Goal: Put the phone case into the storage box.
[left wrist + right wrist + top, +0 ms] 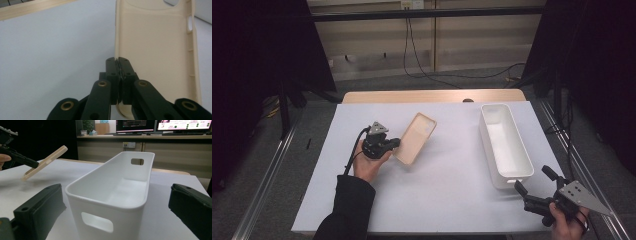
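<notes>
My left claw (pixel 117 60) is pinched tight on the long edge of the beige phone case (pixel 155 50), which hangs tilted off the desk (pixel 437 190) so it can travel. Far off to its right, my right claw (pixel 532 186) sits wide open at the white bin's (pixel 504 142) near end, probably steadying it for the drop.

Your left tool (pixel 396 143) is black, with brass-ringed screw holes along its jaw links, a grey three-cornered plate on top and a black cable trailing from it. Your right tool (pixel 534 181) is black too, its grey plate dotted with small holes. You wear a dark sleeve (pixel 349 205) on the left arm.
</notes>
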{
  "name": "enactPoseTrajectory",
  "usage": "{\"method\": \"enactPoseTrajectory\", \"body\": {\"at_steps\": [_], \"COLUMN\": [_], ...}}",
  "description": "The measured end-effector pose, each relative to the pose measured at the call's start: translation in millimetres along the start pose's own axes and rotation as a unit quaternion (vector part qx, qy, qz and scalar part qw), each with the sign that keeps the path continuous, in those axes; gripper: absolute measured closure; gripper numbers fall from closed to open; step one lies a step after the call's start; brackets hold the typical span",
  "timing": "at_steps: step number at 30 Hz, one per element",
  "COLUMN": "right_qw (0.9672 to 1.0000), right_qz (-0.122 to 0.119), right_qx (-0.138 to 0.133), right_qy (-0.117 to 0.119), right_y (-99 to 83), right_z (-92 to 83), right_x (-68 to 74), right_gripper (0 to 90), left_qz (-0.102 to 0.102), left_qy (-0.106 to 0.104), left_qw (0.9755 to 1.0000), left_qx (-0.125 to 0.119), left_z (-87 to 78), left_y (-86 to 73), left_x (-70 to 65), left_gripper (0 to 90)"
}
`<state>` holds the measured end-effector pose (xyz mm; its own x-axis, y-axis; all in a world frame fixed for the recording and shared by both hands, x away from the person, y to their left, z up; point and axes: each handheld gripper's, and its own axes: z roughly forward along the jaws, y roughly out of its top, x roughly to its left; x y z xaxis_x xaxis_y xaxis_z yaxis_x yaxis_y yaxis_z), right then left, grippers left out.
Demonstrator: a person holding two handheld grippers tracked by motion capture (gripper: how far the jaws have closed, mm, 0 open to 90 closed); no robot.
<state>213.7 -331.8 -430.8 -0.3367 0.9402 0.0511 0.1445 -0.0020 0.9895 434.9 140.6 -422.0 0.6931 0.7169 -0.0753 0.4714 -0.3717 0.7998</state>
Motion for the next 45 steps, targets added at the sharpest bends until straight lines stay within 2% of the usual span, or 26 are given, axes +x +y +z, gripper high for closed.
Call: {"method": "enactPoseTrajectory", "body": {"at_steps": [2,3,6,11,13,17,20,23,28,31,33,36,40,45], "right_qw": [1.0000,1.0000,1.0000,1.0000,1.0000,1.0000,1.0000,1.0000,1.0000,1.0000,1.0000,1.0000,0.9999,0.9998], "right_qz": [0.000,0.000,0.000,0.001,0.001,0.003,0.002,0.002,0.003,0.005,0.005,0.002,0.004,0.005], "right_qx": [0.000,0.000,0.000,-0.001,-0.001,-0.003,-0.003,-0.003,-0.005,-0.005,-0.006,-0.007,-0.013,-0.017], "right_qy": [0.000,0.000,0.001,0.002,0.002,0.002,0.000,0.001,-0.001,-0.003,-0.003,-0.001,-0.001,0.005], "right_y": [0.0,0.0,-0.1,0.1,0.1,0.1,0.2,0.2,0.6,1.0,1.7,3.6,6.8,11.5], "right_z": [-0.1,-0.2,0.0,-0.7,-0.6,-1.3,-1.4,-1.3,-1.9,-2.0,-2.1,-2.2,-1.5,-0.2], "right_x": [0.1,0.1,0.1,0.3,0.4,0.3,0.3,0.7,0.5,-0.1,-0.2,0.5,3.4,8.5], "right_gripper": [0.0,0.0,0.0,0.0,0.0,0.0,0.0,0.0,0.0,0.0,0.0,0.0,0.0,0.0], "left_qz": [-0.002,-0.007,-0.007,0.001,-0.007,-0.010,-0.019,-0.012,-0.016,-0.006,-0.011,-0.003,-0.006,-0.001], "left_qy": [0.007,0.001,0.002,0.005,0.005,0.012,0.007,0.012,0.006,0.005,0.001,-0.001,-0.001,-0.008], "left_qw": [0.9999,0.9998,0.9994,0.9986,0.9977,0.9963,0.9947,0.9941,0.9927,0.9926,0.9923,0.9928,0.9929,0.9921], "left_qx": [-0.013,-0.017,-0.032,-0.053,-0.067,-0.084,-0.101,-0.107,-0.120,-0.121,-0.124,-0.120,-0.119,-0.125], "left_z": [-2.6,-3.5,-4.8,-6.3,-8.8,-17.7,-26.6,-33.1,-42.5,-48.0,-49.6,-50.4,-49.7,-53.1], "left_y": [1.2,1.4,1.1,-0.5,-1.0,-2.2,-2.8,-4.8,-5.9,-6.6,-8.0,-10.8,-14.6,-14.2], "left_x": [-2.3,-3.5,-8.5,-15.1,-16.0,-17.8,-17.9,-18.7,-23.9,-28.6,-32.0,-35.9,-42.1,-47.0], "left_gripper": [87.9,88.0,87.9,87.9,87.9,87.9,87.9,87.9,87.9,88.0,88.0,87.9,87.9,87.9]}}
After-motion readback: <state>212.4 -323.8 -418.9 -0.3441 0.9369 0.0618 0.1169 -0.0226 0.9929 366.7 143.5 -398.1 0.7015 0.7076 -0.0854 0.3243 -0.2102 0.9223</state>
